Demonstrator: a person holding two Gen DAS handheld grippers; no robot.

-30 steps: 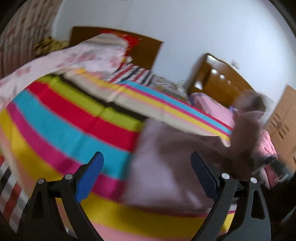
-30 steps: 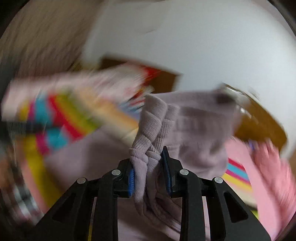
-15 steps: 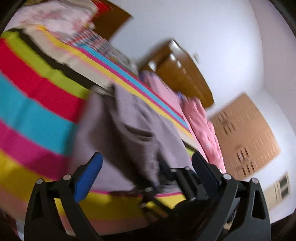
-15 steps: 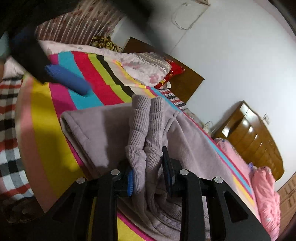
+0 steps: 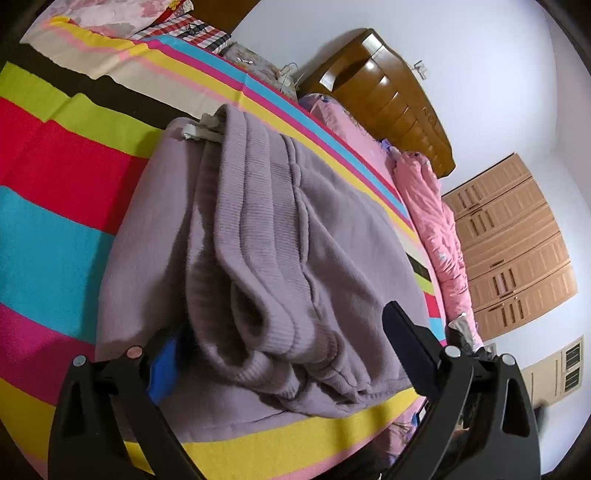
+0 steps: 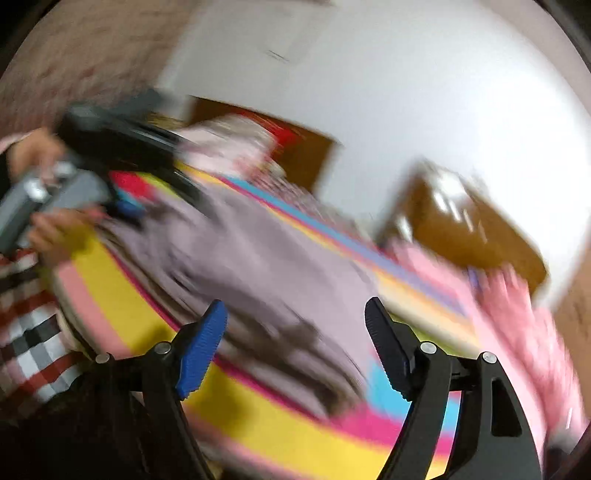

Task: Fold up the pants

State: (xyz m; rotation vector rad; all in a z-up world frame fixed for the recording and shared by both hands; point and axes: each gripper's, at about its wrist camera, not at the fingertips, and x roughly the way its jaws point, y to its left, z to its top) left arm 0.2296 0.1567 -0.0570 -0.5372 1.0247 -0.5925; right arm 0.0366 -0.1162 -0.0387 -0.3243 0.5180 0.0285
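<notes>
The mauve pants lie folded on the striped bedspread, with the ribbed cuffs on top at the near end. My left gripper is open and low over that end. The cuffs lie between its fingers, and its blue left pad is tucked under a fold edge. In the blurred right wrist view, my right gripper is opening and holds nothing, with the pants lying beyond its tips. The left gripper shows there at the upper left, held by a person's hand.
A wooden headboard and a pink quilt lie beyond the pants. A wooden wardrobe stands at the right. Pillows are piled at the bed's far end. A checked sheet hangs at the near left edge.
The right gripper let go of the cuffs, opened and pulled back. The pants now lie folded on the bed. The left gripper tipped down and came close over the cuffs.
</notes>
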